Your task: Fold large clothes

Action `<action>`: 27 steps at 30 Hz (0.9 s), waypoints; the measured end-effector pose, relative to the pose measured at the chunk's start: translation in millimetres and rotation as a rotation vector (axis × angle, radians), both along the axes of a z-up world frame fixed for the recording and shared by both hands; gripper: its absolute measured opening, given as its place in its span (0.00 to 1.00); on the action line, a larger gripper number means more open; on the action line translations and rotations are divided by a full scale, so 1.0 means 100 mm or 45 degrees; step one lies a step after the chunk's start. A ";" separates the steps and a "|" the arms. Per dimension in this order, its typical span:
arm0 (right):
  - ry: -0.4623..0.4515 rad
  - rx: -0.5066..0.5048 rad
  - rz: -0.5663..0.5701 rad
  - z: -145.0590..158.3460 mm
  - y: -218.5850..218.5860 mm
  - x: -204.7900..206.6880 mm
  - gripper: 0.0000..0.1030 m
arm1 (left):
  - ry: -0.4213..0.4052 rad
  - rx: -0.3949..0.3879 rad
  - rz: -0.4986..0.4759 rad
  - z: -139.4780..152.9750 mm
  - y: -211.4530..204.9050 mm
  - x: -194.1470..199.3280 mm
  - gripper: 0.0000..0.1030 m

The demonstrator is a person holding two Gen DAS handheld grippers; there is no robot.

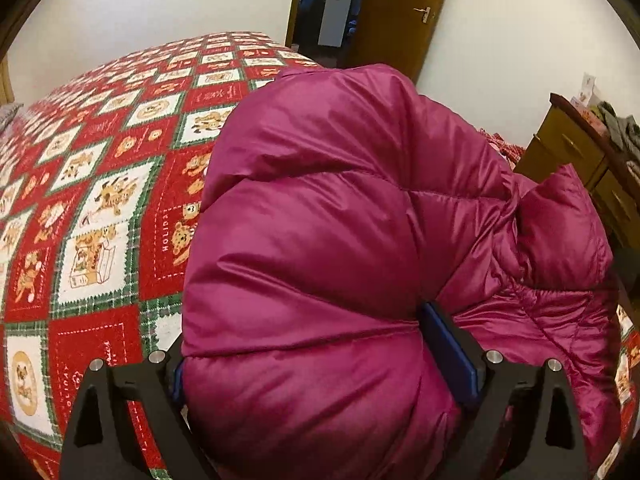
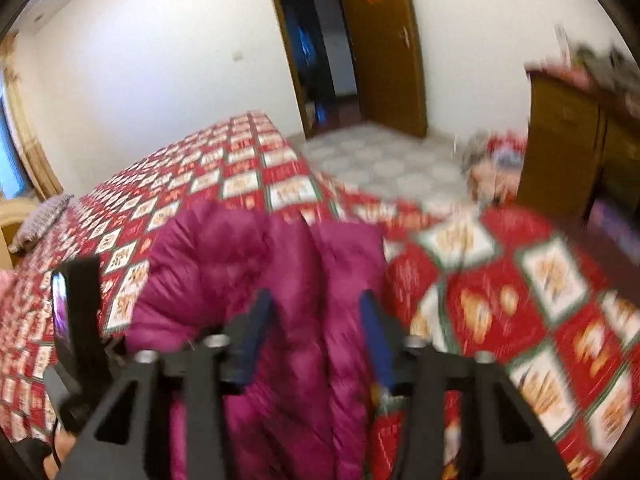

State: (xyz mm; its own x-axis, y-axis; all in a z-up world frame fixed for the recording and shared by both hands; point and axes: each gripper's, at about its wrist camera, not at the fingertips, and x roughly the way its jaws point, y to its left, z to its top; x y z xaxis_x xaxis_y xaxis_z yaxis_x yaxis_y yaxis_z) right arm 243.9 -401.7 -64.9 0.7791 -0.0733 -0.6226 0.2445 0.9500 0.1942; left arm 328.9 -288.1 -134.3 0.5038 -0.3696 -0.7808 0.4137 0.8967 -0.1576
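A puffy magenta down jacket (image 1: 340, 200) lies bunched on the bed. In the left wrist view a thick fold of it bulges up between the wide-apart jaws of my left gripper (image 1: 304, 336), which stands open. The right blue pad (image 1: 448, 352) shows; the left one is mostly hidden behind the fabric. In the blurred right wrist view a narrower fold of the jacket (image 2: 224, 264) runs between the blue pads (image 2: 376, 336) of my right gripper (image 2: 316, 300) and fills the gap, so the jaws are shut on it.
The bed cover (image 1: 100, 200) is red and white with bear prints (image 2: 520, 300). A wooden cabinet (image 1: 580, 152) stands at the right (image 2: 560, 140), with an open wooden door (image 1: 392, 12) and tiled floor (image 2: 380, 160) beyond. A pillow (image 2: 40, 220) lies far left.
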 end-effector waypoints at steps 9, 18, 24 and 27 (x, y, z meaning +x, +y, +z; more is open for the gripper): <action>0.274 0.051 0.025 -0.49 -0.02 0.82 0.12 | 0.034 -0.013 -0.011 -0.02 0.02 0.07 0.94; 0.269 0.039 -0.031 -0.71 -0.17 0.71 0.01 | 0.074 0.024 -0.054 0.04 -0.03 0.11 0.94; 0.250 0.074 -0.027 -0.73 -0.21 0.71 0.01 | 0.064 -0.012 -0.078 0.22 0.00 0.31 0.94; 0.242 0.102 -0.018 -0.74 -0.23 0.71 0.01 | -0.084 -0.016 -0.074 0.44 -0.05 0.42 0.94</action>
